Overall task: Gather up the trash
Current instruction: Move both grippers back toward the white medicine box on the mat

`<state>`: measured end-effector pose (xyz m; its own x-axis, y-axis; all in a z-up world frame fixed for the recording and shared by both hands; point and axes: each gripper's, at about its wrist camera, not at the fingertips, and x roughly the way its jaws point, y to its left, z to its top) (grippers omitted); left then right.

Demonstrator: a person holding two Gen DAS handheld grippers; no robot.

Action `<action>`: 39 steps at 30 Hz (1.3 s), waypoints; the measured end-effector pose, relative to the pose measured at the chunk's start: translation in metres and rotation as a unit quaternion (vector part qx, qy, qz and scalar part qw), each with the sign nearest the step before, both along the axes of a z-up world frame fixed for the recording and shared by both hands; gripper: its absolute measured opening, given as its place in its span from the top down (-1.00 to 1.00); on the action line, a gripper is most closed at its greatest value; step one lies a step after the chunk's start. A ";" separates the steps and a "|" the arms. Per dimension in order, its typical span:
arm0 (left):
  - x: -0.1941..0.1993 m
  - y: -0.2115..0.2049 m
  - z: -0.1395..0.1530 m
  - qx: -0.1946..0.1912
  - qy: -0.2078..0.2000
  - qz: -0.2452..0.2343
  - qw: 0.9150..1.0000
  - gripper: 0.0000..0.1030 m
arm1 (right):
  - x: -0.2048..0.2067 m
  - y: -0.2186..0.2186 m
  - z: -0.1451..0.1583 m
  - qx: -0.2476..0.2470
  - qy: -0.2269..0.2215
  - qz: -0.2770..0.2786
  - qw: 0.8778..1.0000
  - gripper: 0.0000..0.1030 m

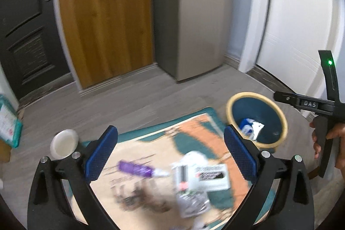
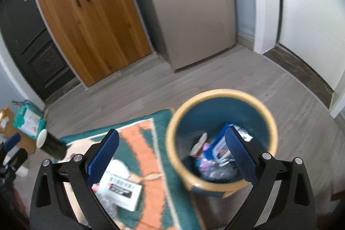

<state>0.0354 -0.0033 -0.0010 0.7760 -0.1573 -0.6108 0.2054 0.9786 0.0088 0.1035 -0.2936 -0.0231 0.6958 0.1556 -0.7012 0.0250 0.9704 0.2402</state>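
**A:** How do your jaws stand?

**B:** My left gripper (image 1: 170,155) has its blue pads spread wide with nothing between them. My right gripper (image 2: 171,157) is the same: pads wide apart, empty.

**A:** Where is the trash?

**B:** Some lies in the bin (image 2: 222,96), a round one with a yellow rim and a dark blue inside, standing on the floor just off the right edge of the rug (image 2: 148,143). Inside it I see blue-and-white packaging (image 2: 220,143) and other crumpled wrappers (image 2: 204,162); the blur hides what they are. In my right view the bin sits near, between my pads and leaning toward the right one.

**A:** And outside the bin?

**B:** On the rug, near my left gripper, lie a white box with dark print (image 1: 210,176), a crumpled pale wrapper (image 1: 192,201) touching it, and a purple tube (image 1: 134,168) to their left. A dark cup with a white inside (image 1: 64,142) lies on its side at the rug's left edge.

**A:** Anything else in sight?

**B:** In my left view a hand (image 1: 332,139) holds the right gripper's handle, at the far right beyond the bin. A green packet (image 2: 29,120) leans at the left wall.
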 end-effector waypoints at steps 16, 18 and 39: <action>-0.007 0.098 -0.047 0.000 0.057 0.100 0.993 -0.88 | -0.011 0.085 -0.047 -0.022 0.072 0.051 0.996 -0.89; -0.004 0.096 -0.052 0.003 0.062 0.103 0.993 -0.88 | -0.010 0.090 -0.052 -0.033 0.076 0.061 0.995 -0.89; 0.017 0.076 -0.056 -0.017 0.070 0.075 0.995 -0.88 | -0.018 0.185 -0.140 -0.167 0.109 0.318 0.927 -0.89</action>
